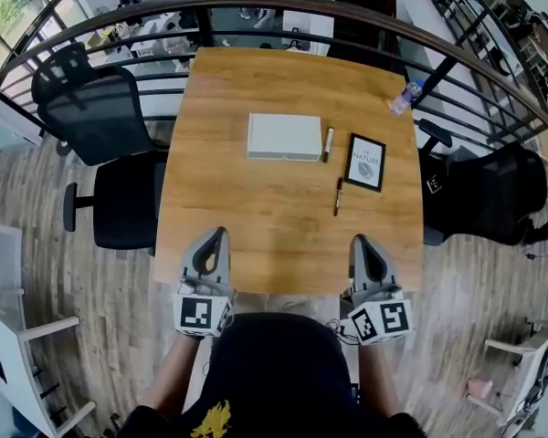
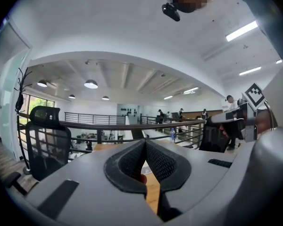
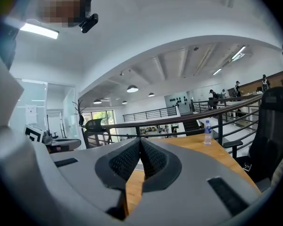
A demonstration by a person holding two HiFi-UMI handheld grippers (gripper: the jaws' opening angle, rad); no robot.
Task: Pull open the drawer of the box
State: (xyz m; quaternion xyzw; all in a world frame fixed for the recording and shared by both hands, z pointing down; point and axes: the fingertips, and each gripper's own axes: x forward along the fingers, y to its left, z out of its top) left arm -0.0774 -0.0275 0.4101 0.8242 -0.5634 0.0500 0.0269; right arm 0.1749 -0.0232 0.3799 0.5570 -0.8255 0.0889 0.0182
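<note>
Two black office chairs (image 1: 100, 117) stand off to the left of the left claw, beside the table's (image 1: 256, 235) left edge. The left claw (image 1: 221, 233) rests at the near edge of the wooden table, and its own view shows the jaws (image 2: 145, 142) pressed together at the tips, clenched on nothing. Ahead of it and a little to its right, well apart from it, lies the white box (image 1: 284, 137), flat on the tabletop and closed (no claw touches it). Just beside the box's right edge lies a pen (image 1: 328, 144), and a second pen (image 1: 338, 195) lies nearer, straight ahead of the right claw. The right claw (image 1: 358, 240) sits at the near edge too, level with the left one, with its jaws (image 3: 140, 140) also clenched tip to tip and empty. Ahead of it, beyond the second pen, a black-framed card (image 1: 365, 161) lies flat. Farther on and to its right, a water bottle (image 1: 405, 97) stands at the far right corner, near the curved railing (image 1: 256, 7). Another dark chair (image 1: 479, 194) stands to the right of the table.
</note>
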